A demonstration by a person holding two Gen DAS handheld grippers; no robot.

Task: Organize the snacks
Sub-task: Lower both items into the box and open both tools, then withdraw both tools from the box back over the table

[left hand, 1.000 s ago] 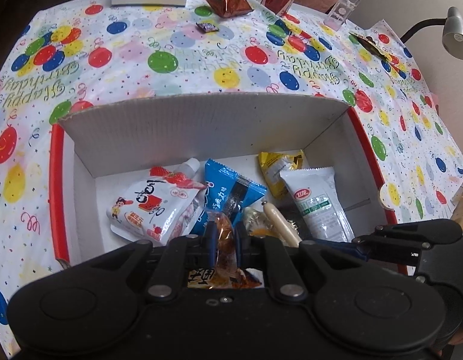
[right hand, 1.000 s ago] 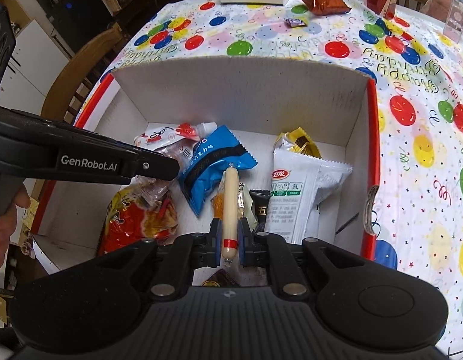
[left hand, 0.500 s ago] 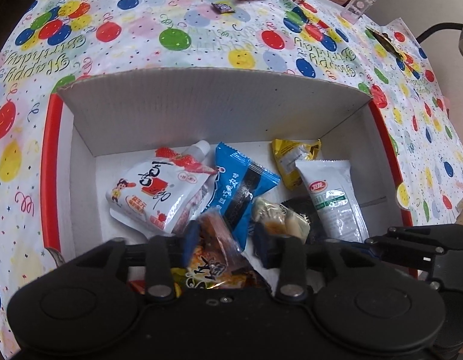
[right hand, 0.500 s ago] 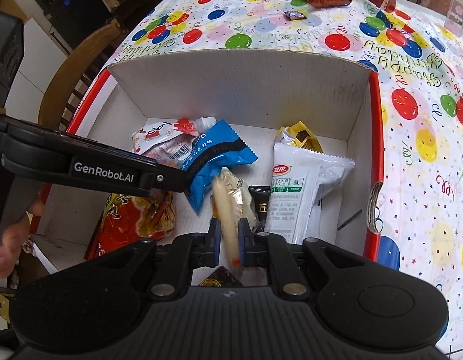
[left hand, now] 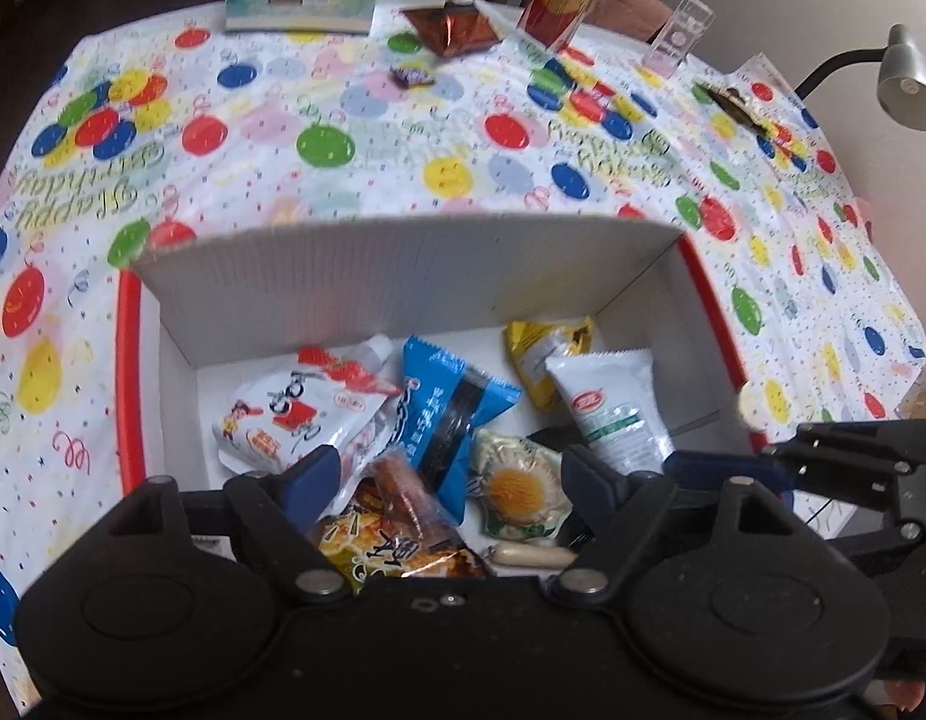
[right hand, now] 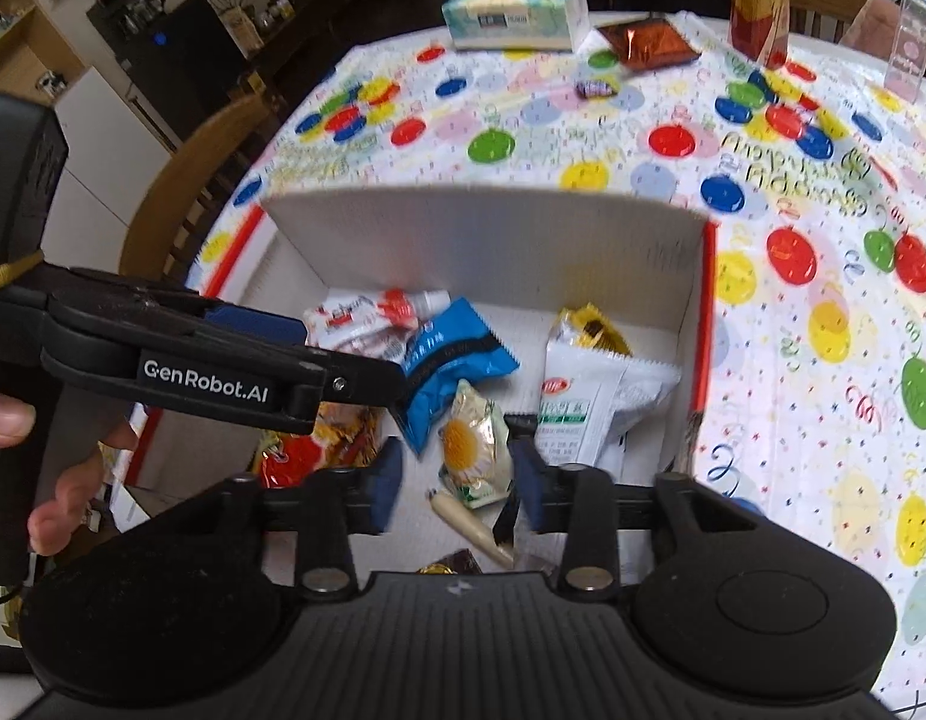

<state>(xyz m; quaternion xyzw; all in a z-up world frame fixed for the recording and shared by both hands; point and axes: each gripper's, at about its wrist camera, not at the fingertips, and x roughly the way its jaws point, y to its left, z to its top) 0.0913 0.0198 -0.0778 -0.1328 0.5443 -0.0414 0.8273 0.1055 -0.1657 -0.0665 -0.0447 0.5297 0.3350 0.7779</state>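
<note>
Below both tongs [right hand: 456, 489], snacks lie in the box [right hand: 481, 240] on the counter [right hand: 823, 360]; a tissue box [right hand: 514, 15] stands far beyond.

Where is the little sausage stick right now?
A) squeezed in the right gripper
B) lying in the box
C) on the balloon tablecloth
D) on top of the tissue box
B: the sausage stick lies loose on the floor of the box, below the right gripper, whose jaws stand open and empty.
</note>
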